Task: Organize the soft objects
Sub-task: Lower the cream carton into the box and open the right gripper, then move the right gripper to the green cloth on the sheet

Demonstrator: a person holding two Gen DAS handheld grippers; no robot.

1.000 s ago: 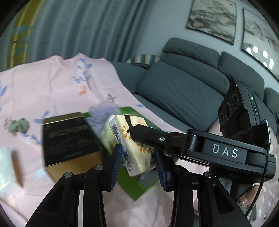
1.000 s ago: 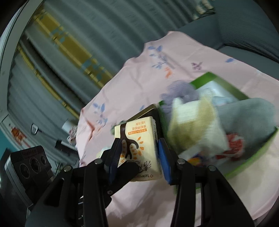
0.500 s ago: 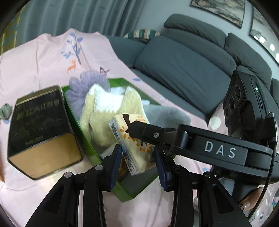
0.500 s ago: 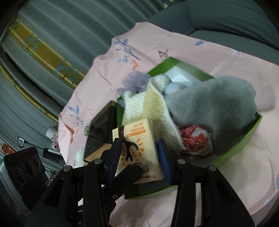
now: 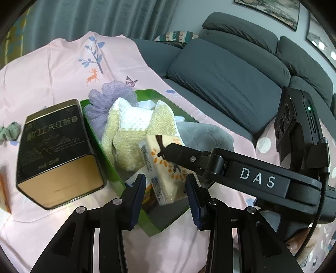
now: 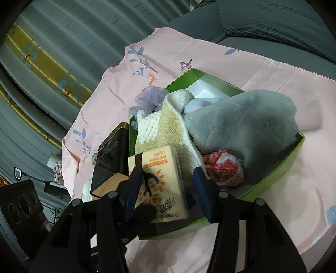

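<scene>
Over near corner of green box [image 6: 271,178]: tissue pack [image 6: 161,184] being released, right gripper [image 6: 168,189] jaws opening around it; left gripper [image 5: 166,197] jaws narrow, pack between, contact unclear. Next: withdrawal needed.

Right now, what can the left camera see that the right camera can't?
Only the left view shows the sofa and the wall pictures. Only the right view shows the red-and-white bundle in the green box. Both show the tissue pack, yellow towel, grey cloth, purple puff and black tin.
</scene>
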